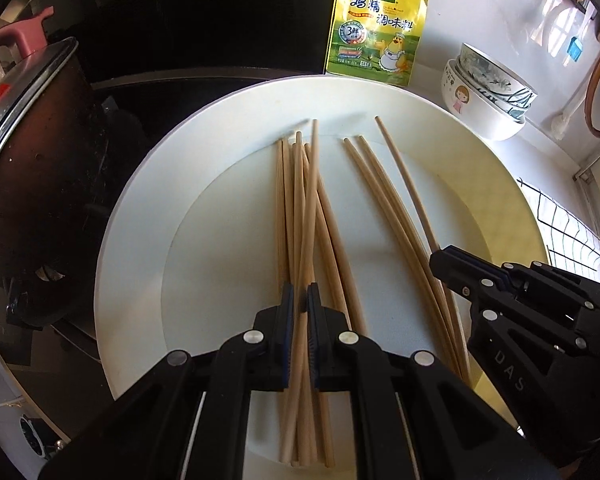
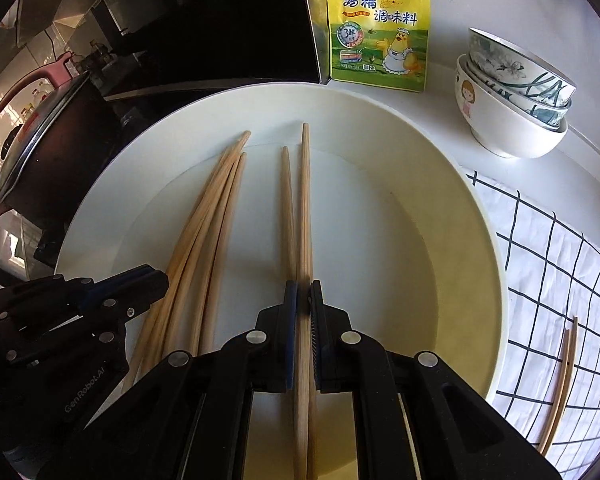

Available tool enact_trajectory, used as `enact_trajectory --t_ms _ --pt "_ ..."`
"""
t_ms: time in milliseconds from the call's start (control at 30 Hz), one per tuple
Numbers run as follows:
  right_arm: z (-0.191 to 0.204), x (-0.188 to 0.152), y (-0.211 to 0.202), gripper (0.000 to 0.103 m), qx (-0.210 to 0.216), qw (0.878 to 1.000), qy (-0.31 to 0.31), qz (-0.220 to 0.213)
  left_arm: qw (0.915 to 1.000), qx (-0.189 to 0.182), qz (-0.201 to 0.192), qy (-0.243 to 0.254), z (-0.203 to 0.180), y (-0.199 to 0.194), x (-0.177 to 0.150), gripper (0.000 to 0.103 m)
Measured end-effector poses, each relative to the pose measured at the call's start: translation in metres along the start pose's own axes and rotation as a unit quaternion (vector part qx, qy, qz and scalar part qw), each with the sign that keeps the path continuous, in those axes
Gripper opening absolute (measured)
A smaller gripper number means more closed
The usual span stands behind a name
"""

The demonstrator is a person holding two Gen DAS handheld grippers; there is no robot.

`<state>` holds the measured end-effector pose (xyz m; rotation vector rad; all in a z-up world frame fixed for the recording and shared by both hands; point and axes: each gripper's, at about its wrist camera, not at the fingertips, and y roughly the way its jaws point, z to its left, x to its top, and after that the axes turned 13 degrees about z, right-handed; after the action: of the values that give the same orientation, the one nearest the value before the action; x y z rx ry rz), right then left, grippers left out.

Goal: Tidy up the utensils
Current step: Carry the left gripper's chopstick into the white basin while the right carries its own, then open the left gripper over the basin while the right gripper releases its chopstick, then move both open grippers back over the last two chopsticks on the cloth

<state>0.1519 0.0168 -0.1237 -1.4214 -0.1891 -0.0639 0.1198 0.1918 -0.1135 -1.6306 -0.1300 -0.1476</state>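
Observation:
A wide white plate (image 1: 140, 208) (image 2: 480, 208) holds several wooden chopsticks. In the left wrist view a crossed bundle (image 1: 288, 216) lies at the centre and a looser group (image 1: 384, 200) to its right. My left gripper (image 1: 300, 300) is shut on one chopstick (image 1: 310, 200) of the bundle, low over the plate. My right gripper (image 2: 304, 296) is shut on a long chopstick (image 2: 305, 200) that points away from me, with another chopstick (image 2: 287, 200) lying just to its left. Each gripper shows in the other's view, the right one (image 1: 440, 258) and the left one (image 2: 160, 278), both over the plate.
Behind the plate stand a yellow seasoning pouch (image 1: 374, 28) and stacked patterned bowls (image 1: 492, 88). A dark lidded pot (image 1: 40, 160) crowds the plate's left side on a black hob (image 1: 200, 20). A checked cloth (image 2: 560, 280) on the right carries two chopsticks (image 2: 562, 380).

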Motion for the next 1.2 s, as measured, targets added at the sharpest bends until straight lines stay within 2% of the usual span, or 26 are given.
enact_trajectory --t_ms 67,167,300,800,1200 --pt "0.001 -0.001 -0.004 0.018 -0.005 1.0 0.001 -0.008 1.0 -0.001 0.003 -0.006 0.003 0.0 -0.001 0.02" --pt "0.0 -0.004 -0.01 0.019 -0.009 1.0 0.0 -0.016 0.9999 -0.001 -0.001 -0.015 0.006 -0.003 -0.002 0.032" --pt "-0.002 -0.011 -0.019 0.02 -0.007 1.0 0.004 -0.023 0.9996 -0.003 -0.017 -0.024 0.009 -0.014 -0.01 0.057" --pt "-0.015 -0.056 -0.068 0.02 -0.02 0.998 0.016 -0.051 0.9983 -0.002 -0.057 -0.014 -0.014 -0.056 -0.039 0.058" --pt "-0.041 -0.097 -0.104 0.02 -0.035 0.996 0.03 -0.072 0.9969 -0.015 -0.077 0.011 -0.056 -0.077 -0.062 0.058"
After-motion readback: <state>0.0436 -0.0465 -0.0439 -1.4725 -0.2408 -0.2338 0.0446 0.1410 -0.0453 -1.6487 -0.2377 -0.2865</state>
